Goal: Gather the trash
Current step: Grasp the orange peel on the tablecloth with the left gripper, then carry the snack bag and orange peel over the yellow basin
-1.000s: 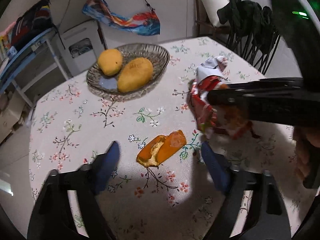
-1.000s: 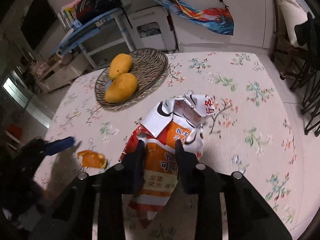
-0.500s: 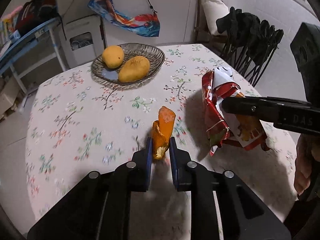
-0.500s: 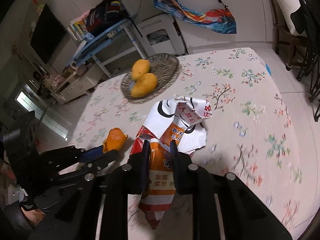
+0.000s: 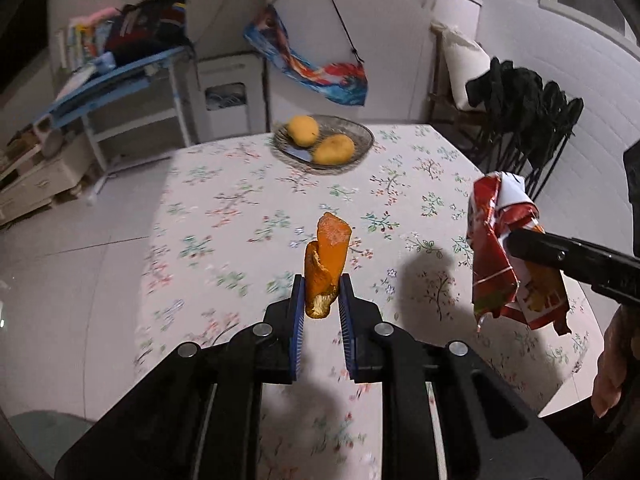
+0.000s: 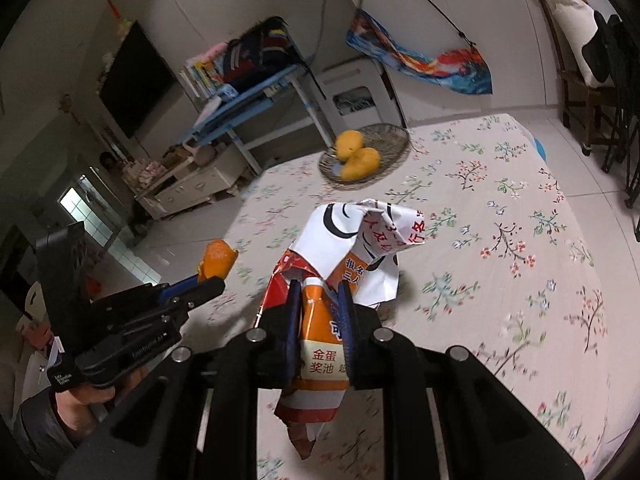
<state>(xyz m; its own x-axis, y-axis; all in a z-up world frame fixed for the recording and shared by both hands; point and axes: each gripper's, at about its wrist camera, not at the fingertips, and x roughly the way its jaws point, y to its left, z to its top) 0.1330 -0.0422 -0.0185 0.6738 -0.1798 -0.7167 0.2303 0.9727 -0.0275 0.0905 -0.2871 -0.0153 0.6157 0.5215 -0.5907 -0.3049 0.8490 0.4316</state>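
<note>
Basket: a shallow woven basket sits at the far end of the floral table, with two yellow mangoes in it, lying side by side and touching.
Left gripper: the left gripper has its blue pads nearly together, pinching the lower end of an orange peel; the peel stands upright above the pads, lifted clear of the table.
Right gripper: the right gripper is closed to a narrow gap on a crumpled snack wrapper, red, orange and white with printed characters; the wrapper hangs in the air over the table's near right part, its tail drooping below the fingers.
Relation: peel and wrapper are apart, the wrapper to the right of the peel.
Hard to make out: the wrapper's middle is covered by the pads; the table pattern is motion-blurred; whether the wrapper contains anything cannot be told.
</note>
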